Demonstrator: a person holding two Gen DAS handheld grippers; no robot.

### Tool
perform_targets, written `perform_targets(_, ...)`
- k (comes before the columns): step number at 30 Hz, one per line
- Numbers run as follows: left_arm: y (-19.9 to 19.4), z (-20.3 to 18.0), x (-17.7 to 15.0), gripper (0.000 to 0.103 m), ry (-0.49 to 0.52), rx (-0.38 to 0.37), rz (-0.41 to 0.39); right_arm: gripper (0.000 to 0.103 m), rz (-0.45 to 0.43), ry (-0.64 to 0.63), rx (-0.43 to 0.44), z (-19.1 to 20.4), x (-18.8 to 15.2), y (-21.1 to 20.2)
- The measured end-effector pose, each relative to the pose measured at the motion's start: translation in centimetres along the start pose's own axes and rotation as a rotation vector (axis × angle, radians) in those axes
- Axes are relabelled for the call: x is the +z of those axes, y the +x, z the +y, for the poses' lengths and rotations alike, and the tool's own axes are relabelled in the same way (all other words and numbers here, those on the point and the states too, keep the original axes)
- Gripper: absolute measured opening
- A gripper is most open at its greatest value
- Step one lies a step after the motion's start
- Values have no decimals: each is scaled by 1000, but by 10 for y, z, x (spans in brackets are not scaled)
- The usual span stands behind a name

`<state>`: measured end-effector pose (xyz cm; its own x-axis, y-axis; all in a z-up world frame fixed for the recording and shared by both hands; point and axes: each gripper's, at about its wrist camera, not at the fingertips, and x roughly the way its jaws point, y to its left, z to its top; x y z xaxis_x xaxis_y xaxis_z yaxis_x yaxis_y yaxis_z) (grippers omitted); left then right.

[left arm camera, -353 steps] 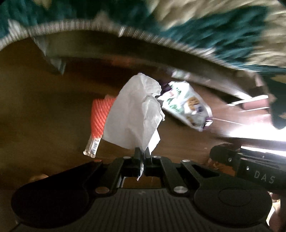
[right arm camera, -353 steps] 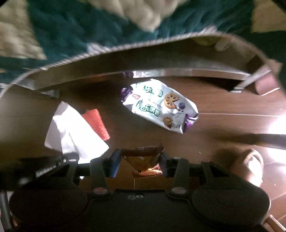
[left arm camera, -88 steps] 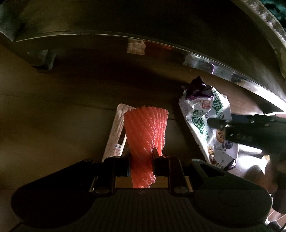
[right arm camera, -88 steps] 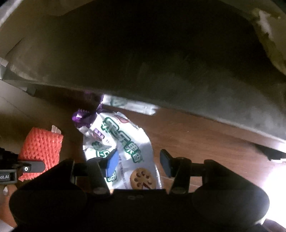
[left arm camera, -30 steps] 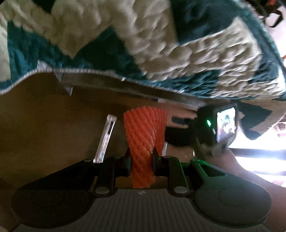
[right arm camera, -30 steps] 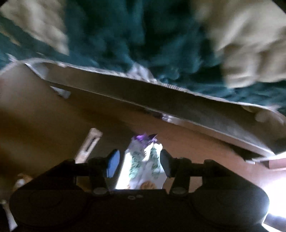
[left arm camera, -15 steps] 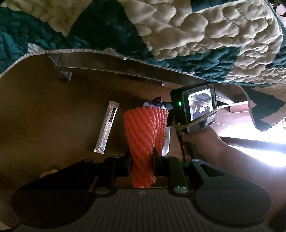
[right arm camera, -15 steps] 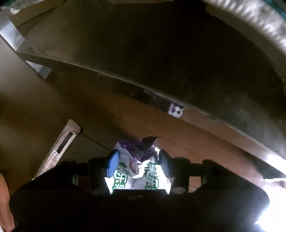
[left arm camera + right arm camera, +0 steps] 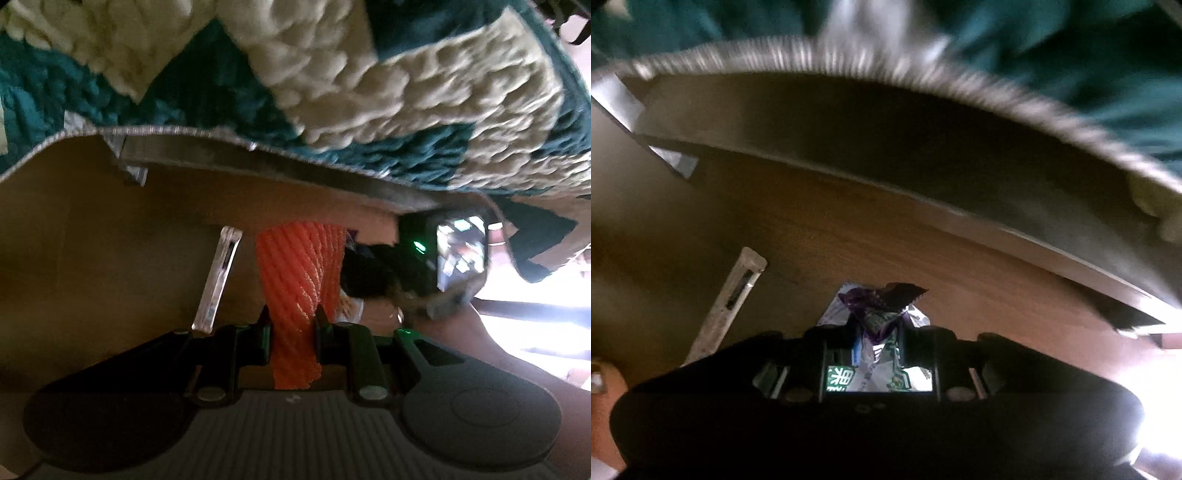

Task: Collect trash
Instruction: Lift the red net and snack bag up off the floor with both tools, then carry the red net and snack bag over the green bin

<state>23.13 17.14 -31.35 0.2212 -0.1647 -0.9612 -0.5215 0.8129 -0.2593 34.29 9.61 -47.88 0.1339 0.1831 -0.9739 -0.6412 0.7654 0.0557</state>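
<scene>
My left gripper (image 9: 291,314) is shut on an orange foam net sleeve (image 9: 299,273) and holds it above the wooden floor. My right gripper (image 9: 877,328) is shut on a white and purple snack bag (image 9: 877,317), pinching its crumpled end. The right gripper's body and screen (image 9: 443,254) show in the left wrist view, just right of the sleeve. A long clear plastic wrapper (image 9: 218,280) lies on the floor left of the sleeve; it also shows in the right wrist view (image 9: 727,302).
A teal and cream quilt (image 9: 332,85) hangs over the bed edge above. A metal bed frame rail (image 9: 886,147) runs across just above the brown wooden floor (image 9: 849,240). Bright light falls on the floor at the right (image 9: 535,314).
My right gripper's jaws have closed on the snack bag's purple end. My left gripper still holds the orange sleeve, and both views shifted slightly.
</scene>
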Motion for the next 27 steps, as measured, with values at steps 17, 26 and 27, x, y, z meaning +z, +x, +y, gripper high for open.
perform_targets(17,-103,-57,-29,20,144,-148,-230,17,-214,87,-74,5,-27,-263)
perform_targets(26,-203,-103,-69,20,268,-171,-346,17,-422,70,-133,10,-64,-419)
perform_targets(27,-217,-110,-73,20,286,-171,-369,17,-442,66,-136,9,-69,-431)
